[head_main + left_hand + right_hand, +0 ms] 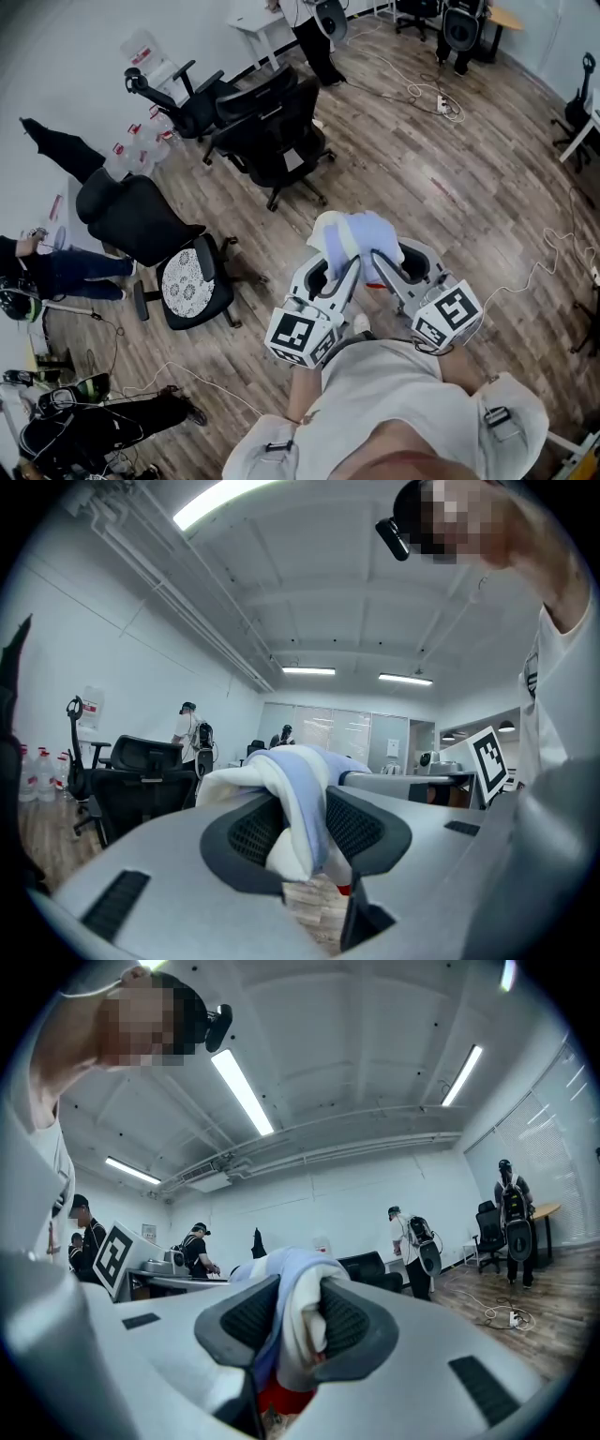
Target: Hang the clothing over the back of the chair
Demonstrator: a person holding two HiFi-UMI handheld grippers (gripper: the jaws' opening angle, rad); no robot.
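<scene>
A bunched white and pale blue garment (354, 240) is carried between both grippers above the wooden floor. My left gripper (330, 277) is shut on its left side; in the left gripper view the cloth (298, 803) is pinched between the dark pads. My right gripper (382, 266) is shut on its right side, and the cloth (298, 1321) fills the jaws in the right gripper view, with a bit of red below. Black office chairs stand ahead: two (272, 127) in the middle distance and one with a white lace seat cover (155, 239) at the left.
Cables (422, 94) trail across the floor at the back and right. People stand near a white desk (262, 23) at the far wall, and one sits at the left edge (47, 272). Water bottles (141, 141) stand by the left wall. Gear lies on the floor at lower left (84, 412).
</scene>
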